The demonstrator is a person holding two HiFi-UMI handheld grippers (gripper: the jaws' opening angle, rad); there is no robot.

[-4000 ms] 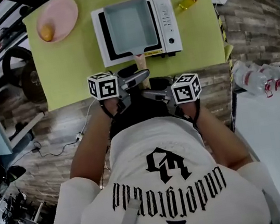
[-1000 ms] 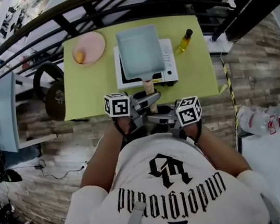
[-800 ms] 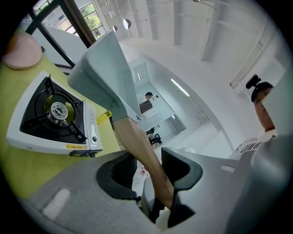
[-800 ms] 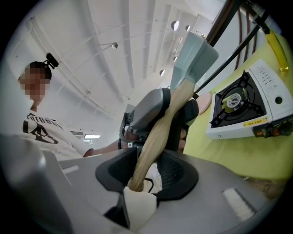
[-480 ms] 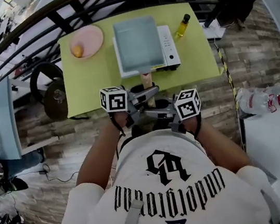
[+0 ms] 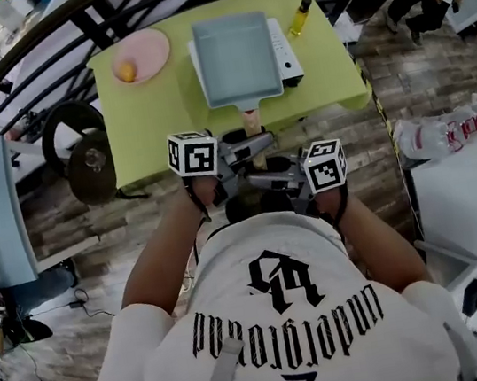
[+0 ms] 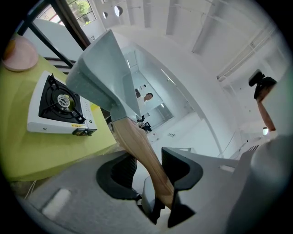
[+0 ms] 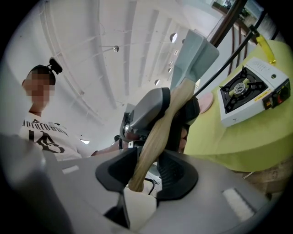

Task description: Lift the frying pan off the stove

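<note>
Nearest, the left claw [image 7: 151, 171] and right claw [image 8: 149, 172] each clamped the wooden handle [image 7: 137, 141]. Beyond the tabletop's [image 7: 27, 151] near edge, the rectangular frying pan [image 7: 98, 77] hung clear of the bare portable gas stove [image 7: 55, 107]. The lift looked done.

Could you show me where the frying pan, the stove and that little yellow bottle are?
frying pan [image 6: 235, 55]: head view, middle of its flat bottom.
stove [image 7: 59, 101]: left gripper view, on its black burner top.
yellow bottle [image 6: 299, 18]: head view, on its body.
</note>
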